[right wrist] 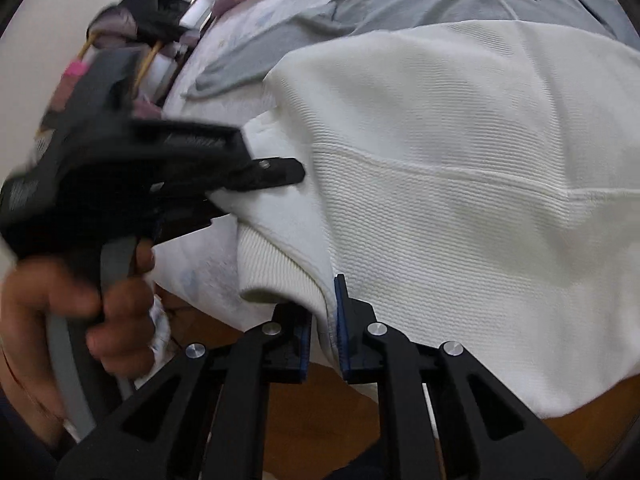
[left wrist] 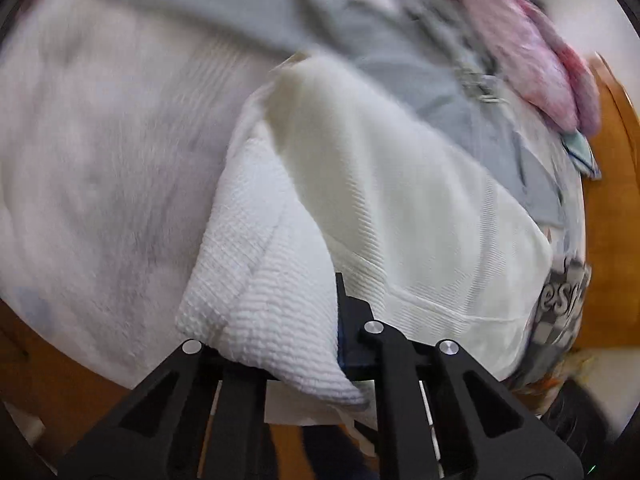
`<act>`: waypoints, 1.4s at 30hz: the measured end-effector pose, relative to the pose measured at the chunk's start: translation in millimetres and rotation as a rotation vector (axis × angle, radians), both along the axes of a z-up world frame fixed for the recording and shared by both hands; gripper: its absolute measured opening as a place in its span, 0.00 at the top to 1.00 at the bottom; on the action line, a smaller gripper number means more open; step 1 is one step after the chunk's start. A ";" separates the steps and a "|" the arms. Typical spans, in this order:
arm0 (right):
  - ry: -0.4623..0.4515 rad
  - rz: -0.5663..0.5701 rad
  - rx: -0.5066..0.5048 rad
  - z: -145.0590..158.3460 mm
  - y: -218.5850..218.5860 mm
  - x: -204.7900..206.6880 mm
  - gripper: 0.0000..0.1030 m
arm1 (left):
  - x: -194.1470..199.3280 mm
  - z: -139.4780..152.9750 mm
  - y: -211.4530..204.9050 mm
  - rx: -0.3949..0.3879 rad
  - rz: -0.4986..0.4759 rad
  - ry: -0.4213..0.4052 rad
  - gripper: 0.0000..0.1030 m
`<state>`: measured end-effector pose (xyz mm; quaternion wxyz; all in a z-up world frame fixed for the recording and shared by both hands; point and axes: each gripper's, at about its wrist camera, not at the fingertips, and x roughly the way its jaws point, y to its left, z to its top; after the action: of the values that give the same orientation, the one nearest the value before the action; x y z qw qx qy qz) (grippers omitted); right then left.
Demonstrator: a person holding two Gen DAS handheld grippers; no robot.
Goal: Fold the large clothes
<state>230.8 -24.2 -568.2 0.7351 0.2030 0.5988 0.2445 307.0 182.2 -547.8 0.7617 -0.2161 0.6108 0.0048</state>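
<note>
A large white ribbed knit sweater (right wrist: 460,200) lies on a pale bed cover, over a grey hooded garment (right wrist: 460,0). My left gripper (left wrist: 316,320) is shut on a fold of the sweater (left wrist: 280,280), which drapes over its left finger and hides it. In the right wrist view the left gripper (right wrist: 276,172) is seen from the side at the left, held by a hand, pinching the sweater's edge. My right gripper (right wrist: 322,320) is shut on the sweater's hem beside a ribbed cuff (right wrist: 272,272).
A pale bed cover (left wrist: 100,160) spreads to the left. A pink fluffy item (left wrist: 540,52) lies at the far right by the grey garment (left wrist: 320,28). A wooden frame (left wrist: 608,200) runs along the right. Dark clutter (right wrist: 148,8) sits at the far left.
</note>
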 end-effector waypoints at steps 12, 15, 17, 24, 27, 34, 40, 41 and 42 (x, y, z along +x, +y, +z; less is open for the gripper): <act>-0.002 -0.379 0.165 58.7 -172.7 -17.9 0.91 | 14.7 100.1 -190.7 0.080 -0.384 -0.269 0.90; 0.024 -0.483 0.175 50.6 -211.1 -22.9 0.91 | 19.4 95.0 -258.2 0.074 -0.490 -0.275 0.90; 0.064 -0.568 0.186 38.3 -247.4 -36.1 0.91 | 17.4 84.6 -299.9 0.082 -0.562 -0.271 0.90; 0.271 -0.777 0.217 -40.8 -302.7 -78.9 0.91 | 0.2 -4.4 -409.6 0.142 -0.789 -0.146 0.90; 0.345 -0.798 0.225 -66.3 -308.6 -85.5 0.91 | -4.2 -36.3 -420.4 0.148 -0.846 -0.081 0.85; 0.419 -0.789 0.222 -87.8 -303.8 -59.7 0.85 | 2.9 -23.2 -402.9 0.092 -0.776 -0.074 0.21; 0.486 -0.794 0.180 -99.8 -317.3 -58.0 0.80 | 9.1 17.2 -341.2 0.027 -0.564 -0.173 0.15; 0.485 -0.781 0.154 -94.3 -321.0 -56.1 0.79 | 11.4 17.5 -327.6 0.063 -0.527 -0.176 0.15; 0.483 -0.758 0.125 -86.5 -325.4 -53.1 0.78 | 15.6 15.4 -307.7 0.107 -0.469 -0.173 0.15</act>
<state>177.7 -349.6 -654.6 0.5984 0.5031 0.6205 -0.0606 322.6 -125.5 -532.4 0.8018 -0.0277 0.5756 -0.1581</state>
